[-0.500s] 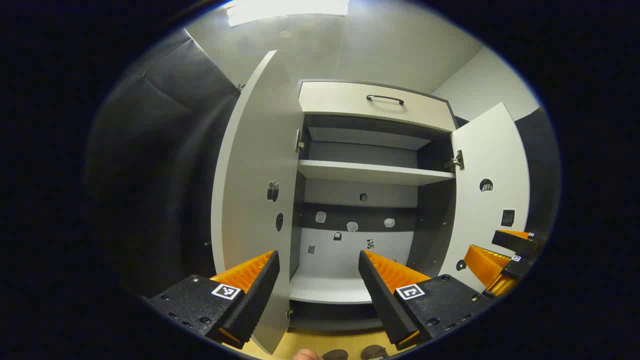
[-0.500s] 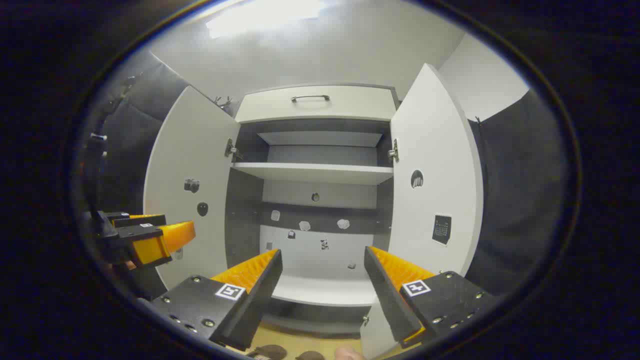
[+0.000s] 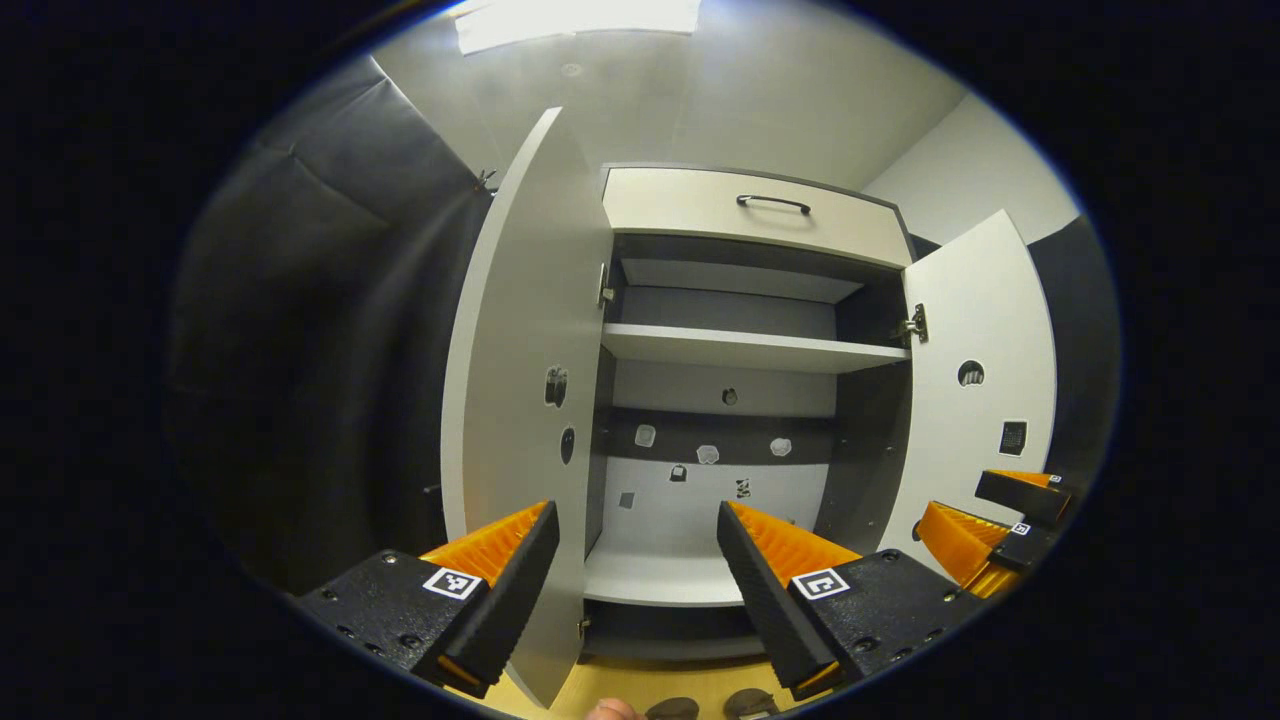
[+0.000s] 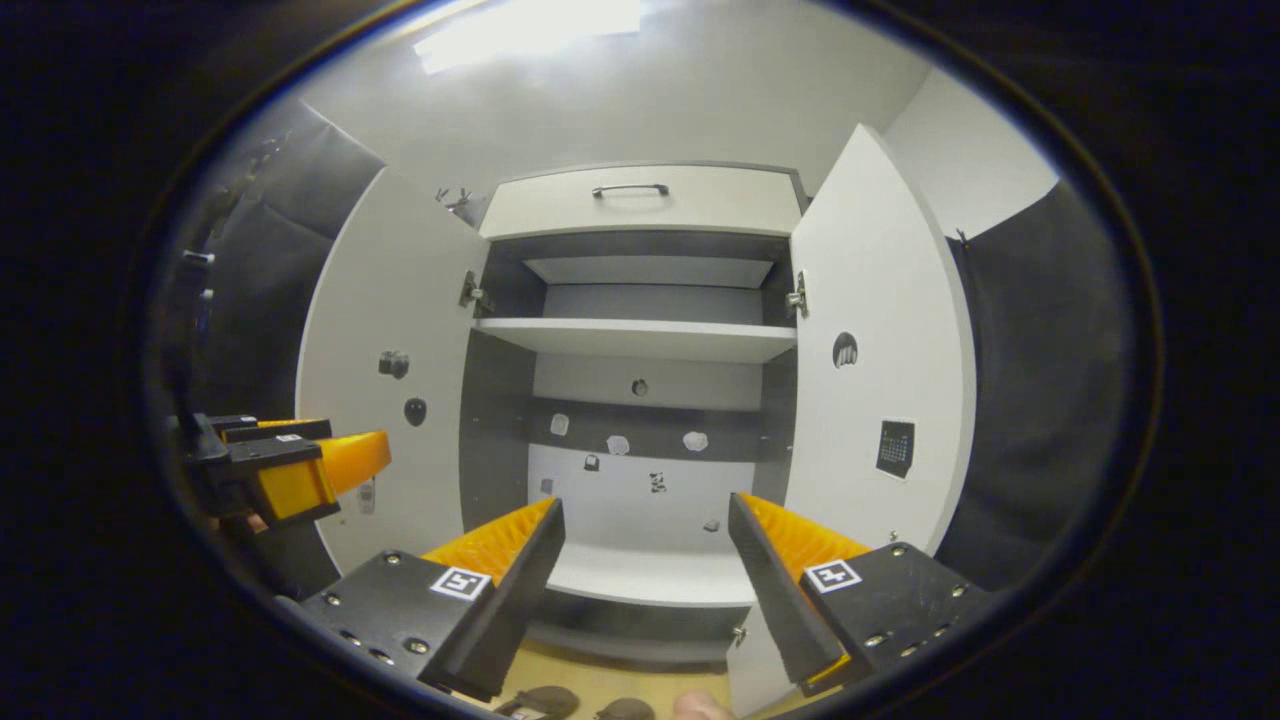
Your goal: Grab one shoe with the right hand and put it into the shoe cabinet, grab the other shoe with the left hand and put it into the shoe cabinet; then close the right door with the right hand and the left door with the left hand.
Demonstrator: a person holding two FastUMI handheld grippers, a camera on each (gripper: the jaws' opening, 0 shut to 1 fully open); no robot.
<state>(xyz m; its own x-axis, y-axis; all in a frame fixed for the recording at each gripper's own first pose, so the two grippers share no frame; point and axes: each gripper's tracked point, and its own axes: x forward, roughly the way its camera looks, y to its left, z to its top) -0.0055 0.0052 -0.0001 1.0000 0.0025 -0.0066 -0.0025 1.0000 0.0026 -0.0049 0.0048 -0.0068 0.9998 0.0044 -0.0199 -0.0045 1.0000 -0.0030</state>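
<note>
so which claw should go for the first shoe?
Right, marginally: both claws, left and right, are open and empty facing the white shoe cabinet; the dark shoes lie below both.

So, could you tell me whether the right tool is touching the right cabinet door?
Cannot tell: in the right gripper view the right tool overlaps the right door near its bottom edge, without plain contact or gap.

Left tool [image 3: 635, 520] and right tool [image 4: 645, 515] gape, empty.
</note>
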